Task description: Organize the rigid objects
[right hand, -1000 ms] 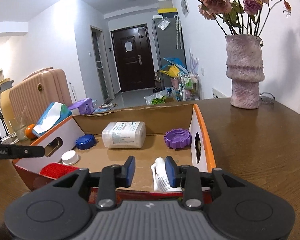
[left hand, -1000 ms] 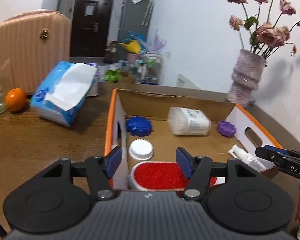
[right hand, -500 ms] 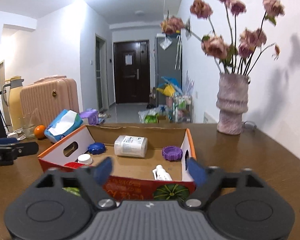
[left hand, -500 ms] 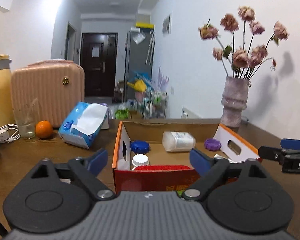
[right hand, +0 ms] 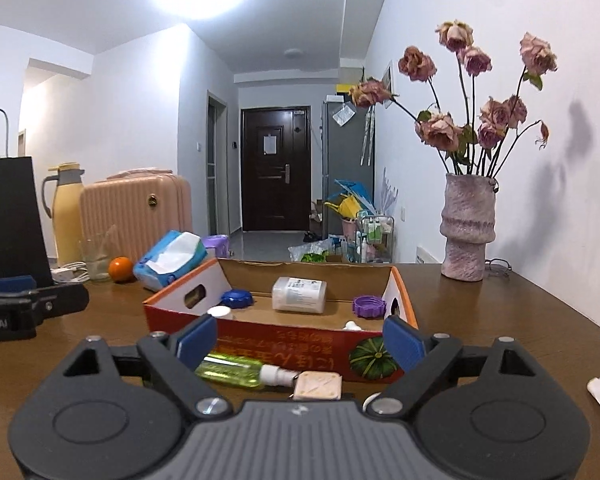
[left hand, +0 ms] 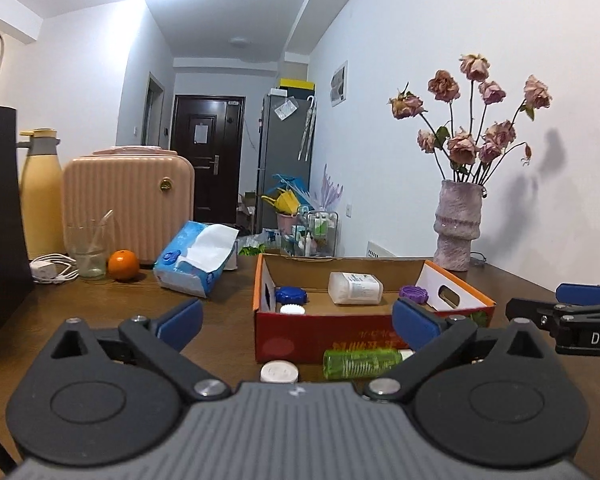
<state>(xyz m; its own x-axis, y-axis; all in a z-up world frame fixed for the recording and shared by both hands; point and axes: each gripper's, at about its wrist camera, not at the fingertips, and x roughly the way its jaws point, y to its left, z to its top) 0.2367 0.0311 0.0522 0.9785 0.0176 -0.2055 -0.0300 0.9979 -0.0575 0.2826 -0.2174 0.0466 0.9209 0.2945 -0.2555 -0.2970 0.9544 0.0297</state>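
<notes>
While both grippers hang back from the near edge of the table (right hand: 500, 320), the cardboard box (left hand: 374, 334) sits square ahead of them with a white bottle (left hand: 355, 289), a blue cap (left hand: 291, 294), a white cap (left hand: 292, 310) and a purple cap (left hand: 414, 293) already lying inside it. Still out on the wood, touching or just beside the box's near wall, lies a green bottle (right hand: 236, 371) on its side, its long axis running along that wall and its white nozzle pointing toward the box's right end. A flat beige square item (right hand: 318, 386) lies just past that nozzle, and a round white lid (left hand: 279, 372) rests near the bottle's other end. The left gripper (left hand: 296, 322) has just been opening and now stands wide with nothing between its pads; the right gripper (right hand: 300, 340) has likewise just spread wide and carries nothing. In the right wrist view the green bottle lies low between the blue pads, offset toward the left one. In the left wrist view it sits toward the right pad. So it lies between the two hands, and I cannot tell which is nearer. Because the bottle lies crosswise to both tools, the jaws would straddle its length; a pinch across the narrow body would probably need the wrist turned first.
</notes>
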